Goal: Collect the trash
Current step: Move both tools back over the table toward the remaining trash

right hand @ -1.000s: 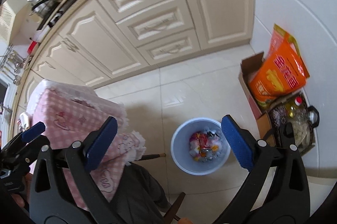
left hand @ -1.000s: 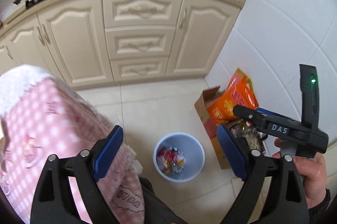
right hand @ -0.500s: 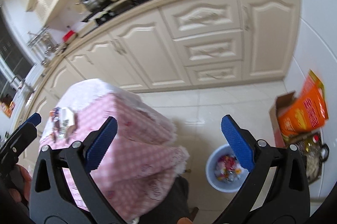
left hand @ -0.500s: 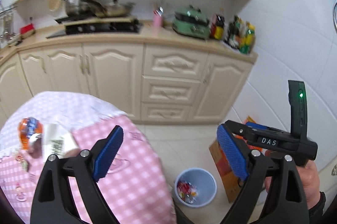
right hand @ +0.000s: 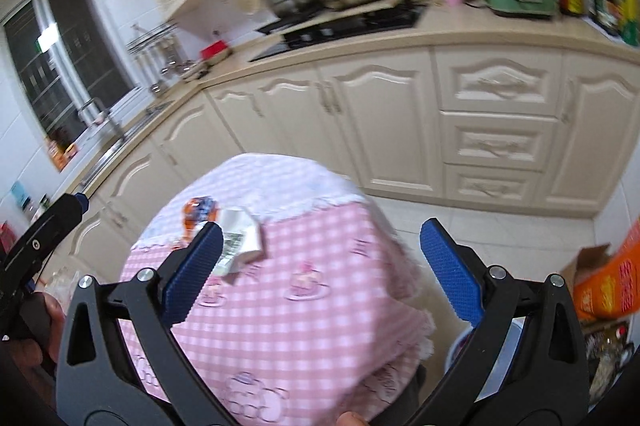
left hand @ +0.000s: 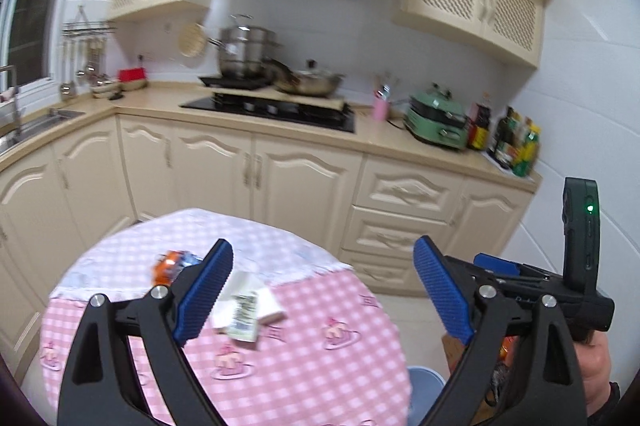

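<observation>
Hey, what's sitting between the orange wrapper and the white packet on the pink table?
Nothing: in the right wrist view the orange wrapper and white packet lie almost touching.

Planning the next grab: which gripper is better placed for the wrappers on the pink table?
Left, probably. The left gripper is open, with the white wrapper beside its left pad. The right gripper is open too, apparently farther back.

Hob (left hand: pixel 272 108) w/ pots (left hand: pixel 246 56) on counter; green cooker (left hand: pixel 436 120) beside bottles (left hand: pixel 516 142). Pink cup (left hand: pixel 380 111) btwn hob & cooker.
</observation>
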`<state>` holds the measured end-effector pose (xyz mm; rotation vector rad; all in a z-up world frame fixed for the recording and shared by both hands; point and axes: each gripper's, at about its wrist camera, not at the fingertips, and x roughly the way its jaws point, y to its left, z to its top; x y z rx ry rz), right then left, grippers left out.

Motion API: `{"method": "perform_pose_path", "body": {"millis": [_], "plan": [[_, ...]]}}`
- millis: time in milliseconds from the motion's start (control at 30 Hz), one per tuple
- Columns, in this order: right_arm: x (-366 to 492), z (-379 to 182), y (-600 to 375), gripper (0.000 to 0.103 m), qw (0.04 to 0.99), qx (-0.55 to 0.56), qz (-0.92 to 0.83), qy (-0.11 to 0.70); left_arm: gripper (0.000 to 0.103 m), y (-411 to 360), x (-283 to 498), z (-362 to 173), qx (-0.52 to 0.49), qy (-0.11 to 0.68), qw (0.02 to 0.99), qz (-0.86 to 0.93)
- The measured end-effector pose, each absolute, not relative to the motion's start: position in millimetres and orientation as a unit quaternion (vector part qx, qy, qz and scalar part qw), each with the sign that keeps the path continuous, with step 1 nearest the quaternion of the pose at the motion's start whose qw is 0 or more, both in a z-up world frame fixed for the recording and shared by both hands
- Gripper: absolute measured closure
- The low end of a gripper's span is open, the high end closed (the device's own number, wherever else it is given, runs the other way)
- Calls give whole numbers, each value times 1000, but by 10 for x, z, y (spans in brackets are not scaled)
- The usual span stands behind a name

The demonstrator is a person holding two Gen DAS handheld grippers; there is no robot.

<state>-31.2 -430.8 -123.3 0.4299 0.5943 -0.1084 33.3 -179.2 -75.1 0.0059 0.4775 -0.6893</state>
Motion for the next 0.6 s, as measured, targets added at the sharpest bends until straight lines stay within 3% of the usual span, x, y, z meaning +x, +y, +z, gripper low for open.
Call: {"method": "perform_pose_path", "body": {"millis": [400, 600], "plan": [[203, -1037, -3262, 6, 948, 117, 40, 295, 11, -767, 330, -738, -15, 179, 961, -211], [491, -1238, -2982, 6, 941, 78, 47, 325, 9, -267, 599, -1108, -32, 221, 963, -150]]}}
